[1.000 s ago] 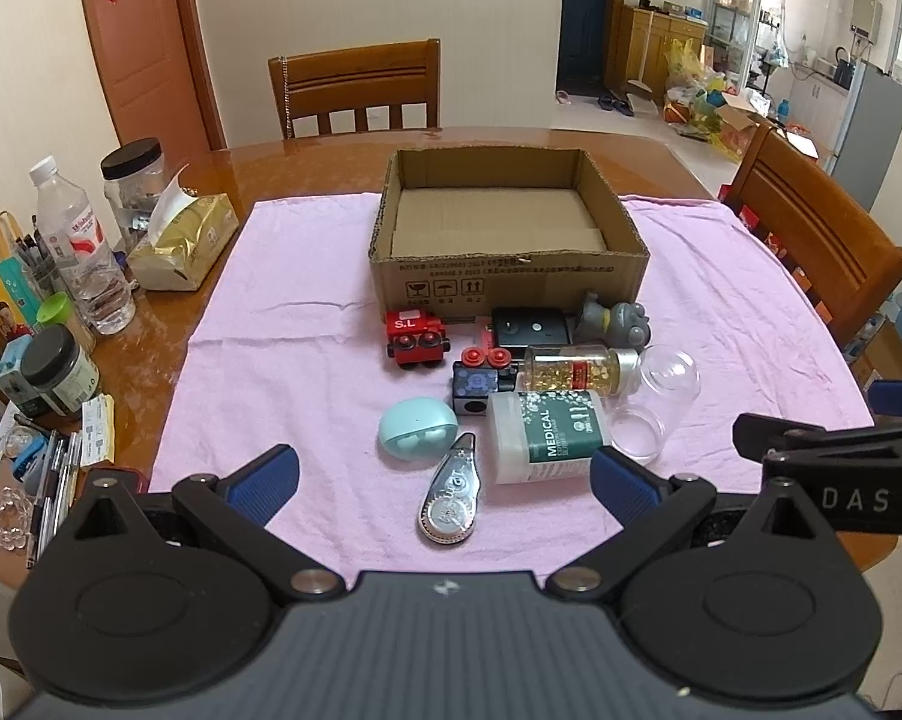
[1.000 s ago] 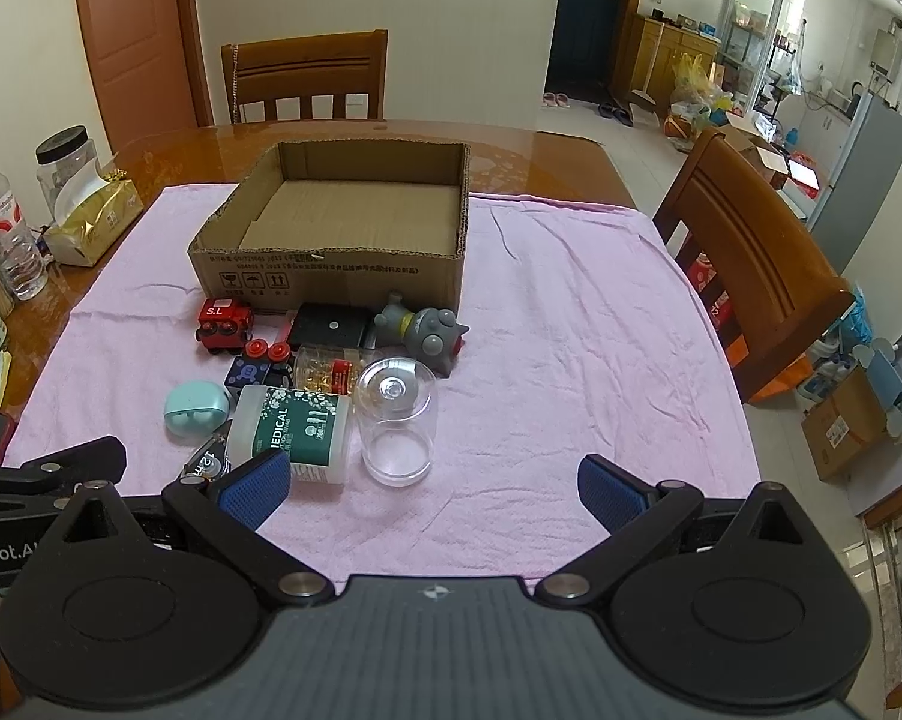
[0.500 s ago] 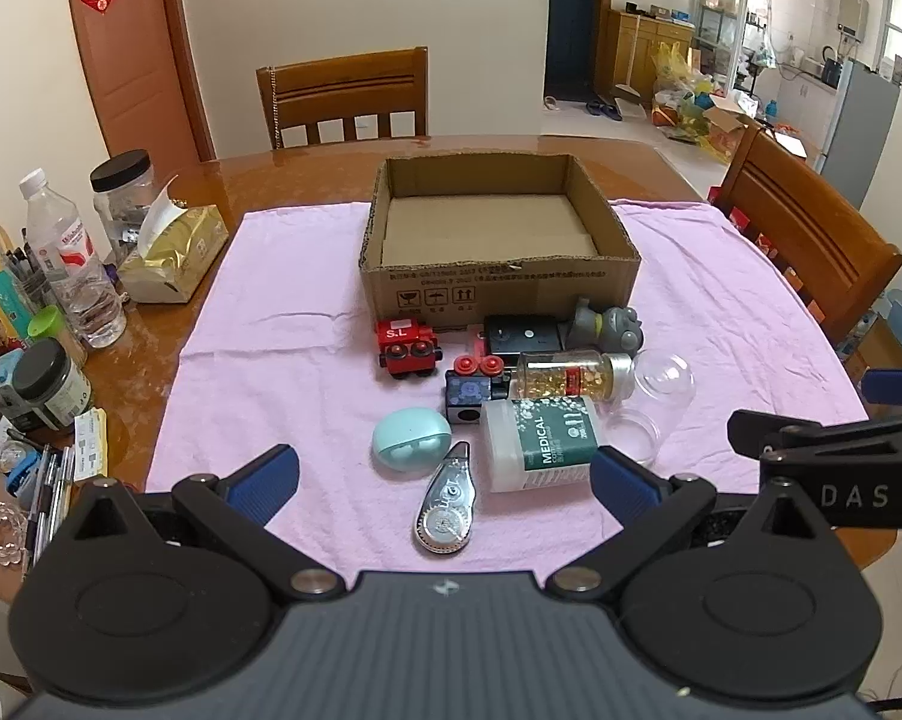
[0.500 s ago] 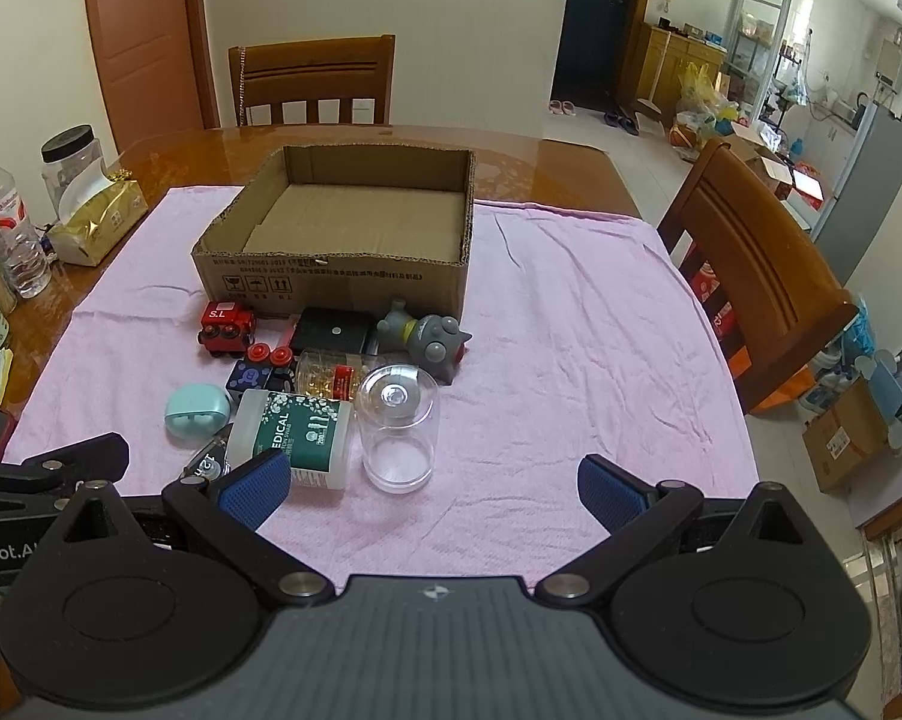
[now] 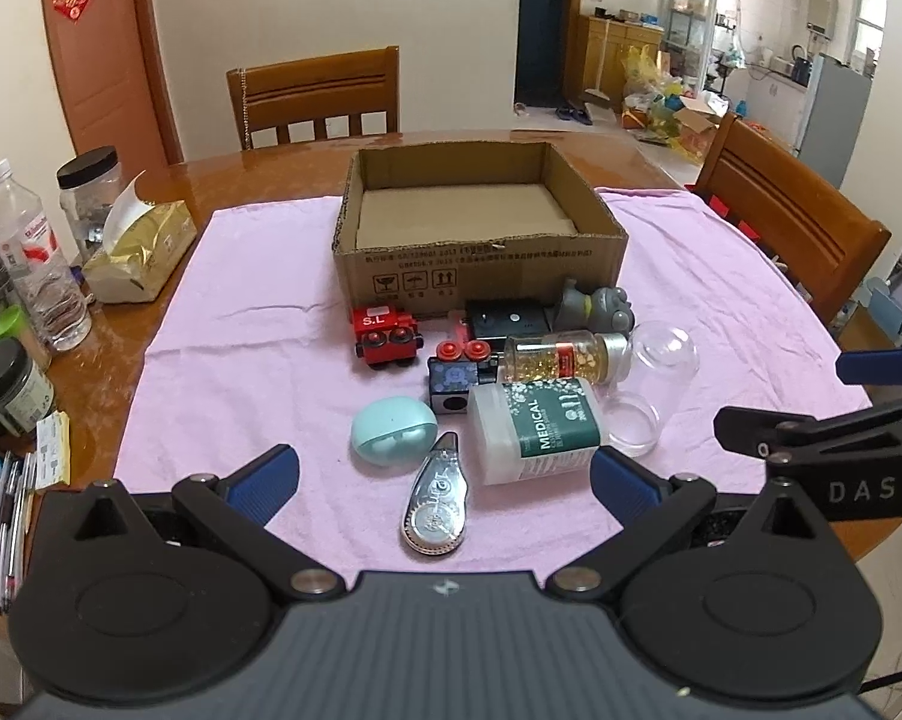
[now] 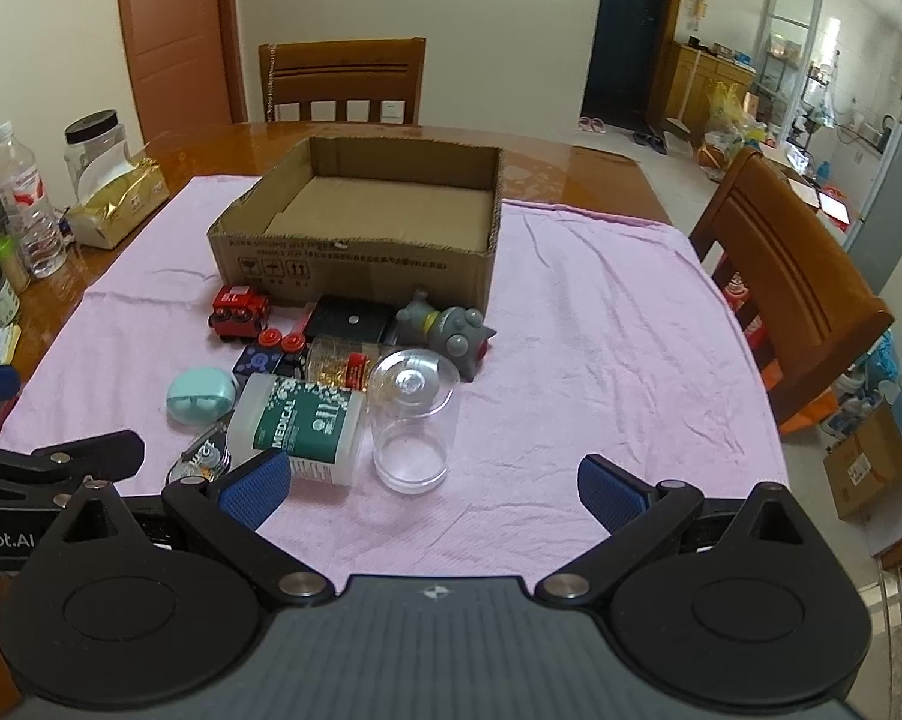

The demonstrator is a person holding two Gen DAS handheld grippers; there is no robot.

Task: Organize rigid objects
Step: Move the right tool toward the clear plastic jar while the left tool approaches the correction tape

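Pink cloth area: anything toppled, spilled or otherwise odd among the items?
Nothing spilled. The white medical bottle, the gold-flake jar and the clear plastic dome all lie on their sides in front of the cardboard box, which holds nothing yet.

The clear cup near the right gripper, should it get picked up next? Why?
Probably yes. The right gripper is open and holds nothing, the clear cup lies on its side straight ahead of it, and the cardboard box looks empty. Easing forward around the cup seems the sensible start.

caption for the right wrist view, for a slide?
Open right gripper faces a clear plastic dome, a toppled medical bottle and toys before an empty cardboard box.
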